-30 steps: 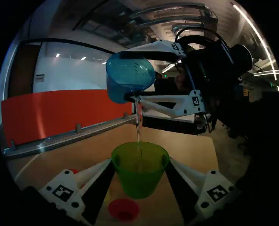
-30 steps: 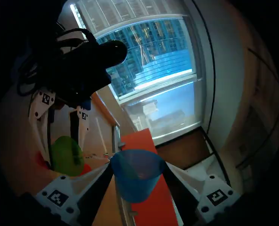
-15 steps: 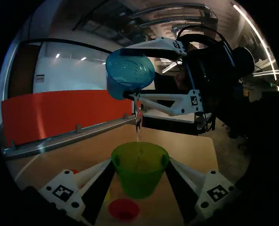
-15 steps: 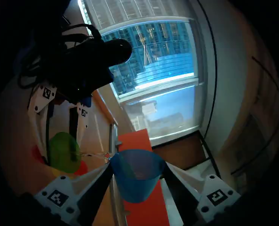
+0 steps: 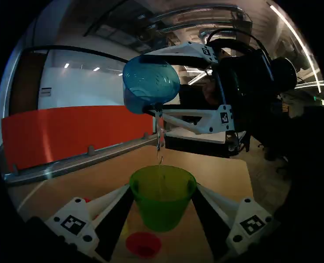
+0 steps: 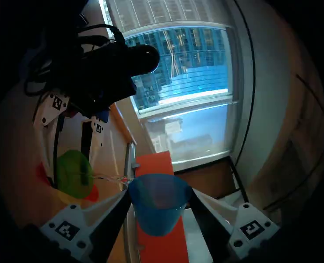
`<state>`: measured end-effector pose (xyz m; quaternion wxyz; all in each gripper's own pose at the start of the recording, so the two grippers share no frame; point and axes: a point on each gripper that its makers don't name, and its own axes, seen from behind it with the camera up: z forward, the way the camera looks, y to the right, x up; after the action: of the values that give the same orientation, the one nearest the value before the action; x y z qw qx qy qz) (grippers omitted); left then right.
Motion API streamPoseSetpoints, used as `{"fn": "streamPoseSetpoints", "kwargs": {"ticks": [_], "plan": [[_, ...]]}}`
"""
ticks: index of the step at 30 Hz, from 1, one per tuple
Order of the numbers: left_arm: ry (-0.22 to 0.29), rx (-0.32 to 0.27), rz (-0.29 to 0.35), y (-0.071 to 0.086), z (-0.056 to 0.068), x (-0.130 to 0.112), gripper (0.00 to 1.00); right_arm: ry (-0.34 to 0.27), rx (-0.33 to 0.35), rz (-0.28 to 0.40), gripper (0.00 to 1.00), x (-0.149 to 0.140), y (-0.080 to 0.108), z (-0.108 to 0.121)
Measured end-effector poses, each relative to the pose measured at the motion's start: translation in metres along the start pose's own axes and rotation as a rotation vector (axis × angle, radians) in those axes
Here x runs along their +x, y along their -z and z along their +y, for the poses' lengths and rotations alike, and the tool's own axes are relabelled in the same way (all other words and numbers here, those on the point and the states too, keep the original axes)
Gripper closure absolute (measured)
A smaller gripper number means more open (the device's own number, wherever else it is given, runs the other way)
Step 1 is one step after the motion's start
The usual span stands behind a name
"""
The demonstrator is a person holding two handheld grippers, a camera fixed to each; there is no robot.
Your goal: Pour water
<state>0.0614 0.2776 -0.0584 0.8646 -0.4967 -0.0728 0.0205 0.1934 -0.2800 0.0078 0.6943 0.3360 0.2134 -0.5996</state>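
In the left gripper view my left gripper [image 5: 162, 204] is shut on a green cup [image 5: 163, 201], held upright above the wooden table [image 5: 214, 173]. Above it my right gripper [image 5: 155, 85] is shut on a blue cup [image 5: 149, 85], tipped over so a thin stream of water [image 5: 160, 131] falls toward the green cup. In the right gripper view the blue cup [image 6: 158, 202] sits between my right gripper's [image 6: 158, 206] fingers, and water [image 6: 111, 179] runs from its rim to the green cup [image 6: 74, 173] held by the left gripper [image 6: 72, 168].
A small red cup [image 5: 143, 244] stands on the table below the green cup. An orange partition [image 5: 70, 129] and a metal rail [image 5: 83, 158] border the table's far edge. A large window [image 6: 184, 92] shows in the right gripper view.
The blue cup has tipped further and risen slightly. The water stream has thinned to a trickle. The green cup has stayed in place.
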Motion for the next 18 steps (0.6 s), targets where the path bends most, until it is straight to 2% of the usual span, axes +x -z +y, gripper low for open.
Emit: {"fn": "streamPoseSetpoints", "kwargs": {"ticks": [18], "plan": [[0.002, -0.002, 0.003, -0.0019, -0.0003, 0.0007, 0.14, 0.078, -0.013, 0.001, 0.08, 0.0095, -0.0007, 0.007]]}}
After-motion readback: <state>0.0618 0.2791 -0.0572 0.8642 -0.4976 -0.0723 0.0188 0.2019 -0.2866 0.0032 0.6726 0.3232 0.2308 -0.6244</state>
